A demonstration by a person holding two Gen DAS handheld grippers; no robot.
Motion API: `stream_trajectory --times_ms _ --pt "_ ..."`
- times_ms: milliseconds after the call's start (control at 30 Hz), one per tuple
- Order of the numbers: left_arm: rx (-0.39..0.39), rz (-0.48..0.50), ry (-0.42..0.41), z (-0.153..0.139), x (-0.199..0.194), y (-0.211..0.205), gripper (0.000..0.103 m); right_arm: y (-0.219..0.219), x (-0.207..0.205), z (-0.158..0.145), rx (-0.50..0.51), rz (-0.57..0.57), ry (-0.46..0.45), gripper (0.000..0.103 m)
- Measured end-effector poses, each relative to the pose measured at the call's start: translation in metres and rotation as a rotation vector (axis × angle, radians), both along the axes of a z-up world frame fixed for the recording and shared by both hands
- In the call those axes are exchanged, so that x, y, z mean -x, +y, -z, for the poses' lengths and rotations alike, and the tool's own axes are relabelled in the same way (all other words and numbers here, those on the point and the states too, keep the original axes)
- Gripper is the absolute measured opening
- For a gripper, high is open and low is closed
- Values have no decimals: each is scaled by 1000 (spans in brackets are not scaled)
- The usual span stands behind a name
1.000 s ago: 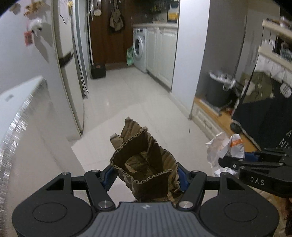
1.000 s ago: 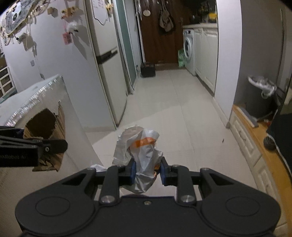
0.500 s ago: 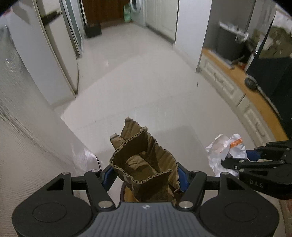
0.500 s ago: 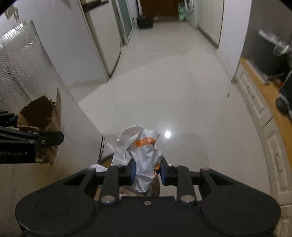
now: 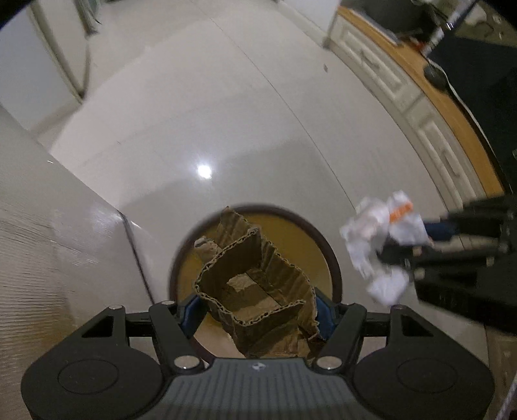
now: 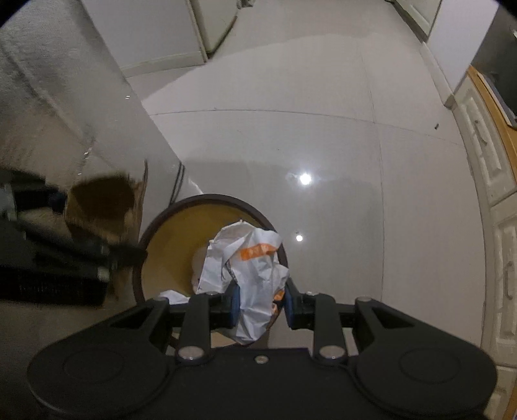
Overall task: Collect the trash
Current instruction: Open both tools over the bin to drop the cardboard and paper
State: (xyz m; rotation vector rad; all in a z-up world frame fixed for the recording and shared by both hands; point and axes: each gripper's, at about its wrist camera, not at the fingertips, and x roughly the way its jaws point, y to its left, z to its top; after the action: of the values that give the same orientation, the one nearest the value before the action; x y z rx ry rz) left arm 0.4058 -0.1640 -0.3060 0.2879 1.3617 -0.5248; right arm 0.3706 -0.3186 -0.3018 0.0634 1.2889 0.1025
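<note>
A crumpled brown corrugated cardboard piece (image 5: 255, 287) is clamped in my left gripper (image 5: 257, 313), which points steeply down over a round bin (image 5: 334, 268) with a dark rim and yellow inside. My right gripper (image 6: 260, 307) is shut on a crumpled white paper bag with an orange label (image 6: 252, 268), hanging over the right side of the same bin (image 6: 152, 248). In the left wrist view the paper bag (image 5: 381, 232) and the right gripper (image 5: 420, 239) show blurred at the right. The cardboard (image 6: 100, 206) and left gripper appear blurred at the left of the right wrist view.
The bin stands on a glossy white tiled floor (image 5: 200, 129) beside a pale textured panel (image 5: 48, 252). White drawer fronts under a wooden top (image 5: 429, 106) run along the right. A white appliance (image 6: 213, 26) stands at the far end.
Both grippers have sunk and tipped from looking down the hallway to looking almost straight down. The bin has come into view under them. Cardboard and paper bag stay gripped.
</note>
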Motion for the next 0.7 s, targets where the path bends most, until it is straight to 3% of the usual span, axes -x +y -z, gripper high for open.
stream_trajectory --times_ms 167,233,300,333,700 --pt "26 55 79 21 4 -7 72 -3 -7 8 7 26 23 28" --pt "36 69 101 27 6 -9 77 -3 -8 10 7 34 25 28" --pt "34 71 112 32 7 -8 92 -2 -8 10 5 39 26 28" --pt "29 72 116 34 8 -6 94 0 -8 10 6 40 28 28" --pt "-31 7 141 41 3 17 100 2 -10 17 -7 23 48 29"
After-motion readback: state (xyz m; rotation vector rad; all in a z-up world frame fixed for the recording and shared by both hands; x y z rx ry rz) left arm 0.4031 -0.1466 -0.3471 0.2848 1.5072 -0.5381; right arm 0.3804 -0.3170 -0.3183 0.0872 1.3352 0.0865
